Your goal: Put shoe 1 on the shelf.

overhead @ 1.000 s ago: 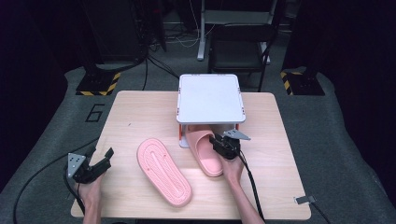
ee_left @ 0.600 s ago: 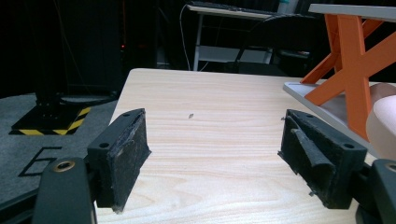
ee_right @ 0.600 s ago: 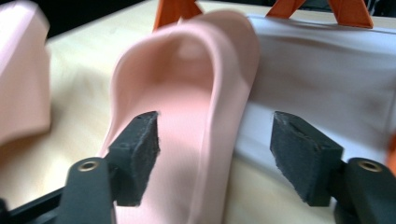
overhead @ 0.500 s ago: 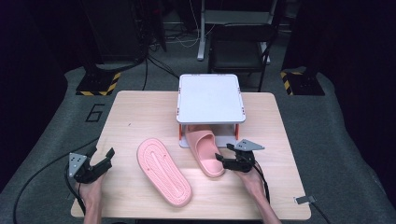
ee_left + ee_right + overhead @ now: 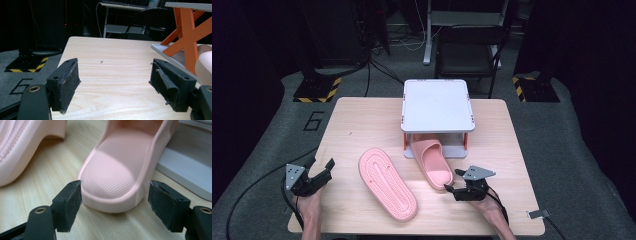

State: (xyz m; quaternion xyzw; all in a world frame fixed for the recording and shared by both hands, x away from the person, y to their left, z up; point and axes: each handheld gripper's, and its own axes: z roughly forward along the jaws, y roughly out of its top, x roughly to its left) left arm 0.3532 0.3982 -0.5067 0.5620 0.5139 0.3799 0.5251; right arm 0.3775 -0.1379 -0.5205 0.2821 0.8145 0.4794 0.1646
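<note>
The left gripper (image 5: 323,171) sits low at the near left, held from below by the left hand (image 5: 309,207), its jaws spread wide and pointing toward the far right. The right gripper (image 5: 453,182) lies at the near right in the right hand (image 5: 488,207), its jaws parted wide and aimed left.

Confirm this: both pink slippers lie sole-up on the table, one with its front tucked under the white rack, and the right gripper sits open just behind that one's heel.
Not quite. Only the loose slipper lies sole-up. The slipper tucked under the white rack is upright, footbed facing up, as the high view shows. The right gripper is indeed open behind its heel.
</note>
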